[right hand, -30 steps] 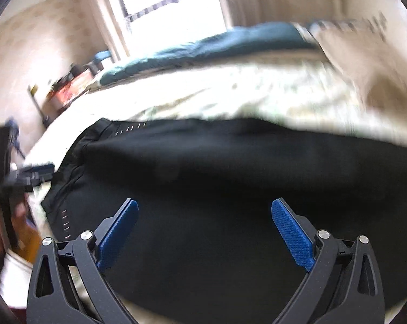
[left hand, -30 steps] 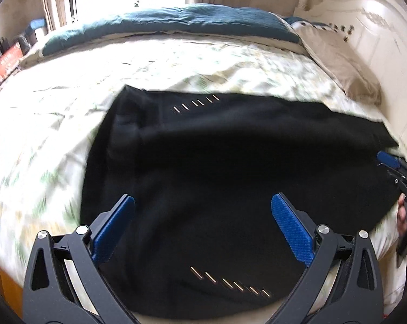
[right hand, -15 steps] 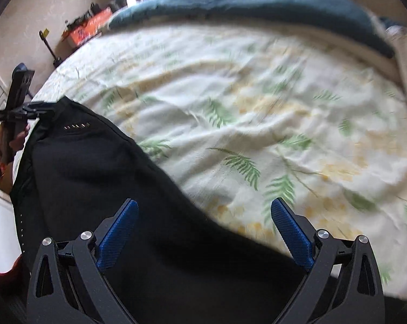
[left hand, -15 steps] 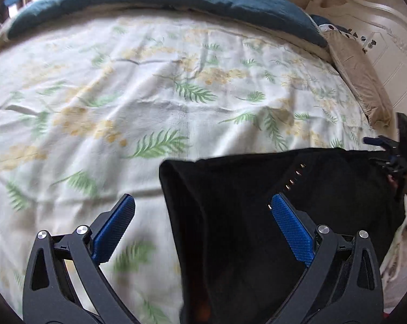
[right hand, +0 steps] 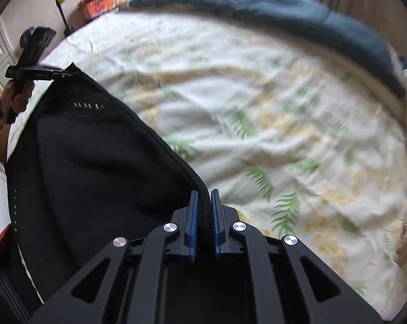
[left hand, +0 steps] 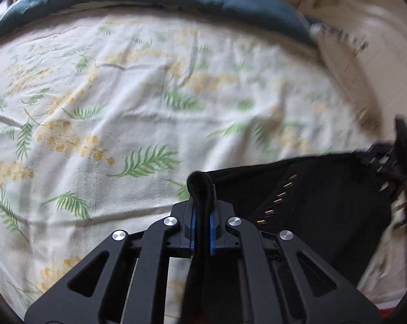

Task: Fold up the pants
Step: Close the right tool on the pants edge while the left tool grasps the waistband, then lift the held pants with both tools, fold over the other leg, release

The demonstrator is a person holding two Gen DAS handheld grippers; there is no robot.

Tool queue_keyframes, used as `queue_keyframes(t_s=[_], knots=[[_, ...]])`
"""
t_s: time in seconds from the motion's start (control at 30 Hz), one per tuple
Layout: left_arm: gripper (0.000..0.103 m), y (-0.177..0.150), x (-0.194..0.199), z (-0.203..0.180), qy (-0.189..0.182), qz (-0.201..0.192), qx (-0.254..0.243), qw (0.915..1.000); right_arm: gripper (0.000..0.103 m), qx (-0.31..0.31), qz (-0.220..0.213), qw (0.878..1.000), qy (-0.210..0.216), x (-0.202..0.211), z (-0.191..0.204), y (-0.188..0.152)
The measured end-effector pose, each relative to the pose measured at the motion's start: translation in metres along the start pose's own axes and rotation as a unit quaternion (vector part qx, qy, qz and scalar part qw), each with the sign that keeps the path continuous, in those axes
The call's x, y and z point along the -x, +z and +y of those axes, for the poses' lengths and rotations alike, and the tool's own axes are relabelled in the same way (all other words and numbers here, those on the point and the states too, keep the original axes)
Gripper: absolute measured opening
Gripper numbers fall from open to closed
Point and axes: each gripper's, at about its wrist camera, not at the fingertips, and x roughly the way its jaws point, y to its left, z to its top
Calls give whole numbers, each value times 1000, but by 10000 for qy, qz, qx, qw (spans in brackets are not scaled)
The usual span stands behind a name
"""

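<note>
ok so both claws just went from wide open to clamped, left gripper (left hand: pixel 200 232) and right gripper (right hand: pixel 204 232) each pinching an edge of the black pants (right hand: pixel 101 162), stretched over the floral bedsheet (right hand: pixel 270 113), so I reckon the fold's starting

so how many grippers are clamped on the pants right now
2. The left gripper pinches one corner of the black pants; the right gripper pinches the opposite corner, its fingers closed on the fabric edge.
</note>
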Motion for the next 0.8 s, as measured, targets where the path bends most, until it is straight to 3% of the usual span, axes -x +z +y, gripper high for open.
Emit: queue_keyframes(t_s=[0.17, 0.37, 0.5, 0.67, 0.8], knots=[[5, -16, 56, -9, -494, -639, 18, 9967, 9, 179, -787, 9949, -596, 59, 37, -28], [5, -79, 115, -36, -593, -963, -327, 9930, 9, 244, -1235, 9881, -879, 94, 92, -92], [5, -135, 130, -36, -623, -917, -197, 9936, 9, 304, -1186, 9875, -990, 88, 125, -136], [6, -193, 119, -29, -738, -678, 19, 9950, 11, 171, -983, 9902, -975, 64, 146, -175], [17, -225, 100, -25, -472, -409, 152, 9979, 16, -175, -1009, 9901, -960, 58, 149, -191]])
